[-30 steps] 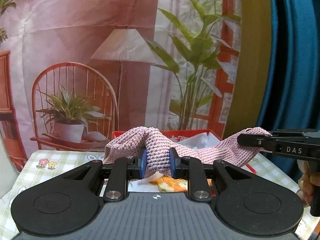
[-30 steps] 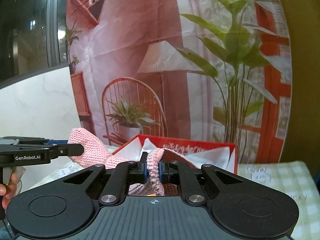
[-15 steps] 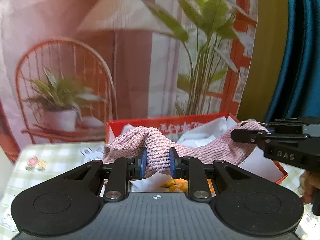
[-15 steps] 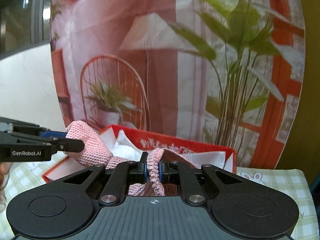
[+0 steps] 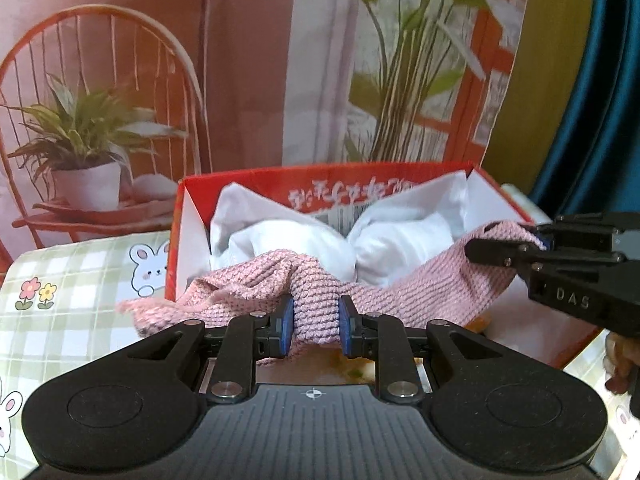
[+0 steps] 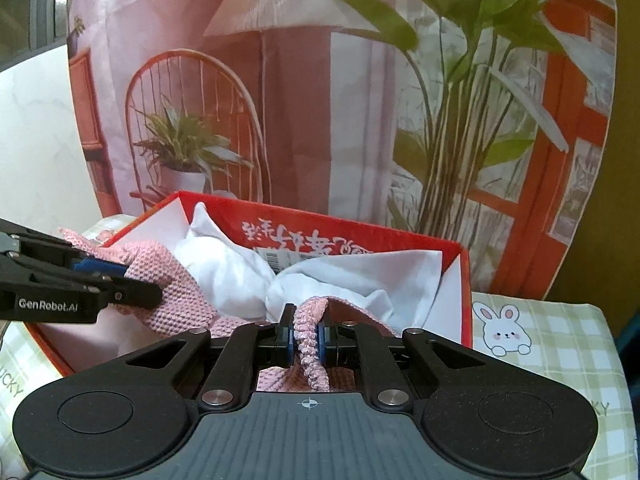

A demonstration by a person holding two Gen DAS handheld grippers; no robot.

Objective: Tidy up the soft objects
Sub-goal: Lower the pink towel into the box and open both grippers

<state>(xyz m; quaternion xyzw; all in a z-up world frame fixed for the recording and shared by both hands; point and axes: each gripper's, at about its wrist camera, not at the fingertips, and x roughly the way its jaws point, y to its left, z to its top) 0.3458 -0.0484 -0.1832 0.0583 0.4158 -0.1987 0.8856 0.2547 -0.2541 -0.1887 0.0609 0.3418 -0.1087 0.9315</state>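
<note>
A pink knitted cloth (image 5: 420, 292) hangs stretched between both grippers over an open red box (image 5: 320, 184). My left gripper (image 5: 315, 330) is shut on a thick bunched fold of the cloth. My right gripper (image 6: 307, 338) is shut on a thin edge of the same pink cloth (image 6: 176, 288). In the left wrist view the right gripper (image 5: 516, 242) reaches in from the right, pinching the cloth's far corner. The left gripper (image 6: 132, 276) enters the right wrist view from the left. White fabric (image 5: 288, 240) fills the back of the box, and something orange (image 5: 480, 320) peeks out under the cloth.
The red box (image 6: 464, 280) stands on a green checked tablecloth (image 6: 560, 344) printed with rabbits and flowers. Behind it hangs a printed backdrop (image 5: 240, 80) of a chair, lamp and plants. A blue curtain (image 5: 600, 100) is at the right. A hand (image 5: 620, 364) holds the right gripper.
Both grippers have sunk and tilted downward with the pink cloth still held between them. The box now looks nearer and its white contents show more fully.
</note>
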